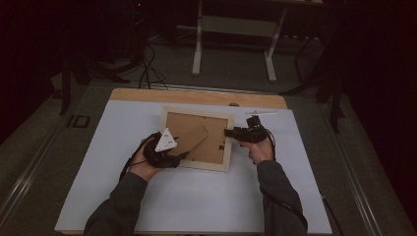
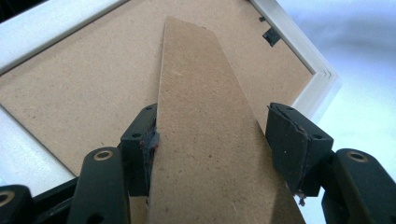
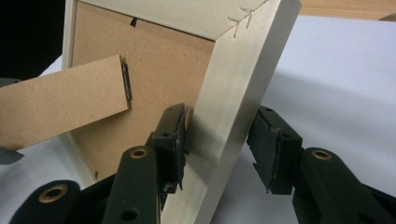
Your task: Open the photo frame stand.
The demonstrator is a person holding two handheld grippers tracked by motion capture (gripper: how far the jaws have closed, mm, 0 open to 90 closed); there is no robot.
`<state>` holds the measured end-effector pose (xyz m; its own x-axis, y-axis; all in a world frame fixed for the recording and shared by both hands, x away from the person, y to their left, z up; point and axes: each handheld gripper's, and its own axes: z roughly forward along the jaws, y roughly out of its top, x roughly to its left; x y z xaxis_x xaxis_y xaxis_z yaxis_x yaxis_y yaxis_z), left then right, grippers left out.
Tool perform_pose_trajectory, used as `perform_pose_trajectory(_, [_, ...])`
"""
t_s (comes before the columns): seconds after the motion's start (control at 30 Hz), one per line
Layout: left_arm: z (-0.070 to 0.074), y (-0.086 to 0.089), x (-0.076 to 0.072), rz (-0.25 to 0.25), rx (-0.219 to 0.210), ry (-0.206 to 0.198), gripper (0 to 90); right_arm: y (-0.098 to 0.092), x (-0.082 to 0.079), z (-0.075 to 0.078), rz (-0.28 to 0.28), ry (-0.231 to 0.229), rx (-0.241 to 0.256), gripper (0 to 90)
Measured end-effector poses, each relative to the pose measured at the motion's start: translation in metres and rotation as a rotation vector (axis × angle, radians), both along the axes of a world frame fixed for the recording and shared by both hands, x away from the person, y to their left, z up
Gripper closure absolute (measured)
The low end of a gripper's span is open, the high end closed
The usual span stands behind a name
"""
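A pale wooden picture frame (image 1: 196,112) lies face down on the white mat, its brown backing board (image 1: 184,129) up. A brown easel stand (image 1: 195,142) hinged to the backing is lifted off it. My left gripper (image 1: 184,156) is shut on the stand (image 2: 205,116) across its width, at the frame's near left corner; in the left gripper view the gripper (image 2: 210,140) has a pad at each edge of the strip. My right gripper (image 1: 227,133) is shut on the frame's right rail (image 3: 233,70), one pad inside and one outside, in the right gripper view (image 3: 217,144).
A small white pen-like object (image 1: 260,112) lies on the mat behind the frame's far right corner. The mat (image 1: 196,201) extends toward me; a strip of wooden tabletop (image 1: 196,96) shows at the far edge. A black turn clip (image 2: 271,36) sits on the backing.
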<state>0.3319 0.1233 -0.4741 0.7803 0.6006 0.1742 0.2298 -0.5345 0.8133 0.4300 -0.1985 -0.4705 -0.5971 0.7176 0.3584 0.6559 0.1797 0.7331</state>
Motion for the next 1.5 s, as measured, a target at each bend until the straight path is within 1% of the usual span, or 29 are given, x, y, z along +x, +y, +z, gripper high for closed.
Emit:
perform_pose_trajectory(0.1, [-0.001, 0.001, 0.001, -0.003, 0.006, 0.022, 40.2, 0.0, -0.002, 0.001, 0.002, -0.003, 0.005, 57.7])
perform_pose_trajectory(0.2, [-0.001, 0.001, 0.002, 0.002, 0.007, 0.034, 40.4, 0.001, -0.003, 0.002, 0.0, -0.009, 0.005, 57.9])
perform_pose_trajectory(0.23, [-0.002, 0.0, 0.002, 0.007, 0.015, 0.041, 40.5, 0.001, -0.004, 0.002, -0.004, -0.011, 0.007, 58.1])
perform_pose_trajectory(0.33, [-0.002, 0.001, 0.002, 0.01, 0.013, 0.051, 40.7, 0.001, -0.004, 0.002, -0.005, -0.012, 0.009, 58.3])
perform_pose_trajectory(0.37, [-0.001, 0.003, 0.004, -0.001, -0.014, 0.091, 40.9, 0.001, -0.005, 0.002, -0.011, -0.017, 0.015, 58.8])
perform_pose_trajectory(0.4, [0.0, 0.004, 0.005, -0.01, -0.031, 0.115, 40.3, 0.001, -0.005, 0.003, -0.011, -0.019, 0.02, 58.9])
perform_pose_trajectory(0.47, [0.001, 0.007, 0.006, -0.012, -0.053, 0.149, 40.9, 0.002, -0.006, 0.004, -0.011, -0.022, 0.021, 59.3])
perform_pose_trajectory(0.5, [0.001, 0.007, 0.006, -0.012, -0.053, 0.149, 41.9, 0.002, -0.006, 0.004, -0.011, -0.022, 0.021, 59.3])
perform_pose_trajectory(0.57, [0.001, 0.008, 0.008, -0.006, -0.067, 0.178, 43.3, 0.003, -0.007, 0.005, -0.008, -0.028, 0.02, 59.6])
perform_pose_trajectory(0.6, [0.001, 0.01, 0.01, -0.01, -0.091, 0.209, 44.7, 0.003, -0.008, 0.006, -0.008, -0.034, 0.018, 59.8])
perform_pose_trajectory(0.63, [0.001, 0.01, 0.01, -0.01, -0.091, 0.209, 45.1, 0.003, -0.008, 0.006, -0.008, -0.034, 0.018, 59.8])
perform_pose_trajectory(0.67, [0.002, 0.011, 0.012, -0.003, -0.107, 0.233, 46.4, 0.003, -0.008, 0.007, -0.006, -0.036, 0.018, 59.8])
perform_pose_trajectory(0.7, [0.002, 0.011, 0.012, -0.003, -0.107, 0.233, 48.2, 0.003, -0.008, 0.007, -0.006, -0.036, 0.018, 59.8])
perform_pose_trajectory(0.77, [0.002, 0.012, 0.013, 0.015, -0.11, 0.252, 49.7, 0.003, -0.009, 0.007, -0.008, -0.039, 0.02, 59.8])
perform_pose_trajectory(0.8, [0.002, 0.012, 0.014, 0.014, -0.11, 0.262, 51.9, 0.003, -0.01, 0.007, -0.008, -0.042, 0.02, 59.8])
perform_pose_trajectory(0.87, [0.004, 0.012, 0.015, 0.025, -0.094, 0.272, 53.0, 0.003, -0.01, 0.007, -0.005, -0.049, 0.019, 59.9])
perform_pose_trajectory(0.97, [0.004, 0.011, 0.016, 0.029, -0.087, 0.273, 54.2, 0.003, -0.011, 0.008, -0.005, -0.052, 0.015, 59.9])
perform_pose_trajectory(1.03, [0.005, 0.011, 0.016, 0.032, -0.087, 0.276, 57.5, 0.004, -0.011, 0.009, -0.002, -0.061, 0.011, 60.0])
perform_pose_trajectory(1.13, [0.006, 0.011, 0.016, 0.04, -0.08, 0.269, 59.9, 0.004, -0.013, 0.012, 0.0, -0.07, 0.004, 60.5])
perform_pose_trajectory(1.2, [0.006, 0.011, 0.017, 0.043, -0.077, 0.268, 62.8, 0.004, -0.014, 0.015, 0.005, -0.086, -0.003, 60.8])
perform_pose_trajectory(1.5, [0.008, 0.007, 0.017, 0.046, -0.065, 0.261, 65.8, 0.002, -0.015, 0.018, -0.001, -0.098, -0.007, 61.3])
